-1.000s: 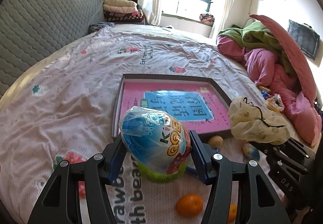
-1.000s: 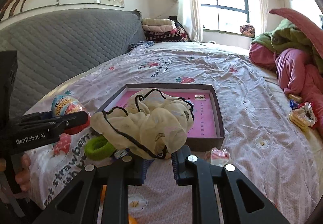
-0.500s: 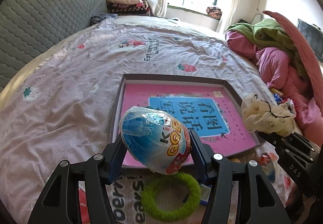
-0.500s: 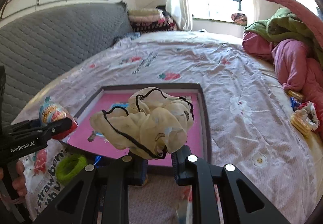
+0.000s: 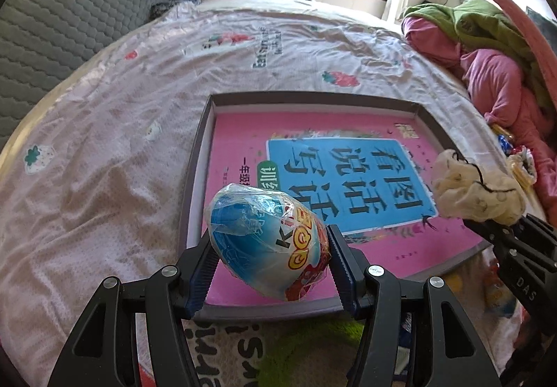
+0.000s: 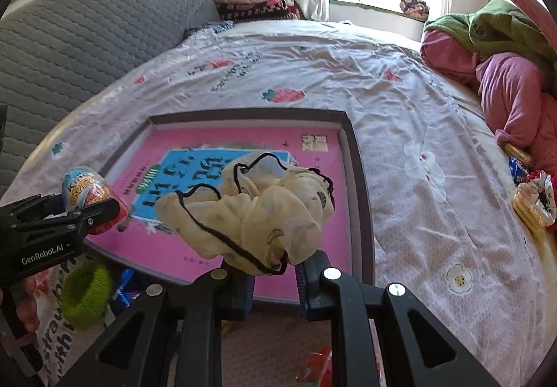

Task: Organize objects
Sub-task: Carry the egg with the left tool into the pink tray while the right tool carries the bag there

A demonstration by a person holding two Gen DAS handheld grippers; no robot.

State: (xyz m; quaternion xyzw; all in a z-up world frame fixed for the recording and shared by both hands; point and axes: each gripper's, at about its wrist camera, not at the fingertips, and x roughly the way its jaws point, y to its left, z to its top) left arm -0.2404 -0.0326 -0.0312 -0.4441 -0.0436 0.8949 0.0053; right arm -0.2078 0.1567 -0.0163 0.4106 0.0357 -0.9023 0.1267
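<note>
Crinkled clear plastic wrapped the blue toy egg [image 5: 268, 240] that my left tool [image 5: 269, 265] had clamped between its pads, low in the middle of the left wrist frame, hanging over the near left corner of the grey tray [image 5: 200, 157]. My right tool [image 6: 273, 277] was pinched tight on a cream cloth scrunchie [image 6: 250, 209], held over the pink book [image 6: 313, 223] lying in that tray. A green hair tie [image 6: 85, 294] lay on the bed sheet [image 6: 400, 129] just outside the tray's near edge, at the lower left of the right wrist frame. I judged the slick wrap could let the egg slip or roll off the smooth book cover once released, and the scrunchie's loose folds might snag on my pads.
</note>
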